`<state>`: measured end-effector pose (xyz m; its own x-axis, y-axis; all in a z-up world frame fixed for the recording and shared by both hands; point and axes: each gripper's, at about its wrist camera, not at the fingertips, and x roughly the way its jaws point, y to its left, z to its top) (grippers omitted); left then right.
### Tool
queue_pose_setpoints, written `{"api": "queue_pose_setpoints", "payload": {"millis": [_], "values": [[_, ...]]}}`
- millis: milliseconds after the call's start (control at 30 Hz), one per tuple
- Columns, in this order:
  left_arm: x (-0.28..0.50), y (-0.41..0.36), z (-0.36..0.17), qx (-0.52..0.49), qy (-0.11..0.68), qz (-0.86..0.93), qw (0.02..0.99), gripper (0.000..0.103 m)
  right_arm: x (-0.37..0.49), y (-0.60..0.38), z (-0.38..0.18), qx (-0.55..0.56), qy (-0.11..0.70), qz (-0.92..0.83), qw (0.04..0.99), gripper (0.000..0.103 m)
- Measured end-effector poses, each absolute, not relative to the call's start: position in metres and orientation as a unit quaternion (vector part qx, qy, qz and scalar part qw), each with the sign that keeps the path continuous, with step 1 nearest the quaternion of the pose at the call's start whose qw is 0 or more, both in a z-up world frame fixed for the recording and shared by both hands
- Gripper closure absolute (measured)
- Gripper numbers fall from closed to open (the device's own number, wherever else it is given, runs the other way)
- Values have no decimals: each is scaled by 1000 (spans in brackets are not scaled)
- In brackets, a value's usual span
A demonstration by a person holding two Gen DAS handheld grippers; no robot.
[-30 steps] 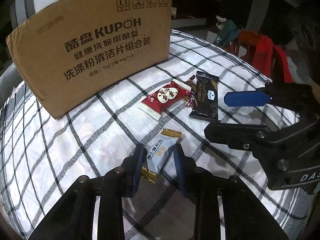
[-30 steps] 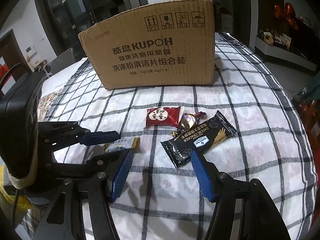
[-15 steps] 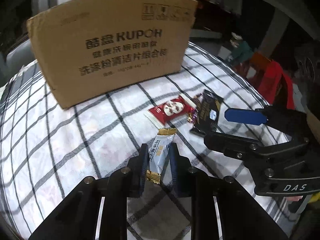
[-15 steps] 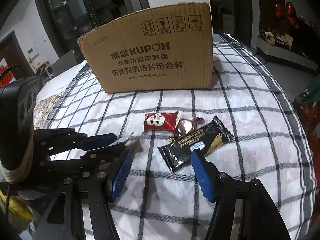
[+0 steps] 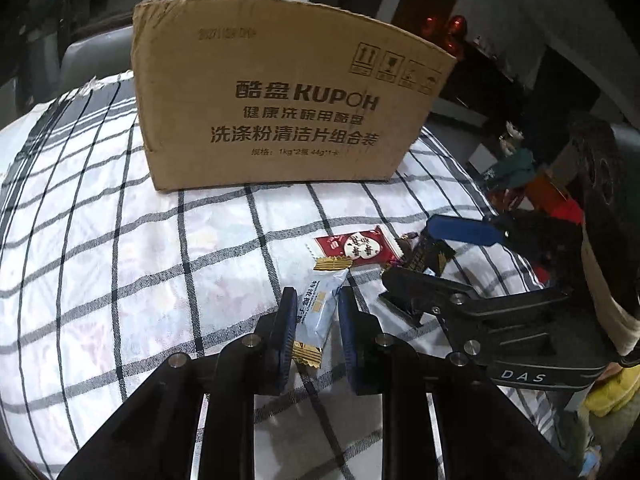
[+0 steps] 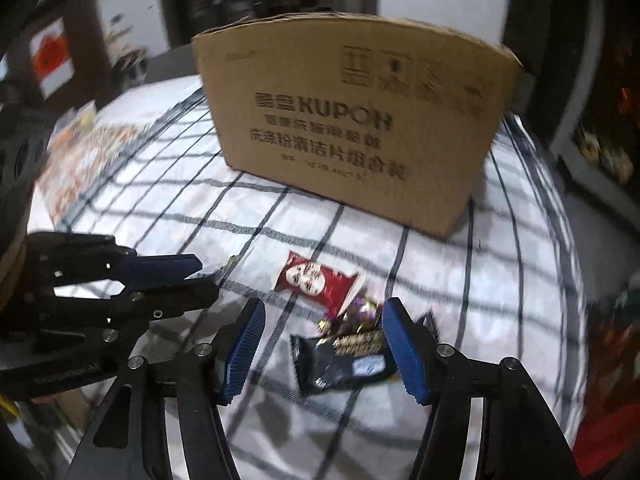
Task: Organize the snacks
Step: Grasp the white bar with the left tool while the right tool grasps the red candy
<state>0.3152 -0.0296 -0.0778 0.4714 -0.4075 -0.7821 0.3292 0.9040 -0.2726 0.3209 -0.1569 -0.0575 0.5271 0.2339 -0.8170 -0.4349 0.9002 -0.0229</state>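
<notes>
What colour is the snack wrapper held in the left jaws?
Pale blue wrapper with gold crimped ends; clearest in the left wrist view.

My right gripper (image 6: 322, 344) hangs open over the black packet (image 6: 344, 364) (red packet (image 6: 318, 282) just beyond), the box (image 6: 352, 128) standing behind on the checked cloth (image 6: 500, 280).

Both wrist views look down, close; share cardboard box (image 5: 288, 112).
</notes>
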Motion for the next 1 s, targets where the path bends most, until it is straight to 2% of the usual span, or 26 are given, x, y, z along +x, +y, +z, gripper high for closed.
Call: {"api": "queue_pose_setpoints", "payload": {"millis": [400,500,733,767,833,1000], "values": [[330,-28,-82,-69,473,-192,857,81,349,-129,-69,-249,458,256,814,42],[332,-27,-85,-71,475,-187,857,82,353,-125,-73,-247,467,266,807,50],[333,-25,-87,-70,478,-182,857,82,357,-117,-87,-240,478,276,798,55],[333,-24,-88,-70,478,-182,857,82,357,-118,-87,-237,479,275,799,58],[333,-23,-89,-71,478,-181,857,82,359,-120,-86,-219,485,272,802,71],[328,-23,-84,-63,470,-180,862,82,356,-126,-83,-191,484,262,813,74]]}}
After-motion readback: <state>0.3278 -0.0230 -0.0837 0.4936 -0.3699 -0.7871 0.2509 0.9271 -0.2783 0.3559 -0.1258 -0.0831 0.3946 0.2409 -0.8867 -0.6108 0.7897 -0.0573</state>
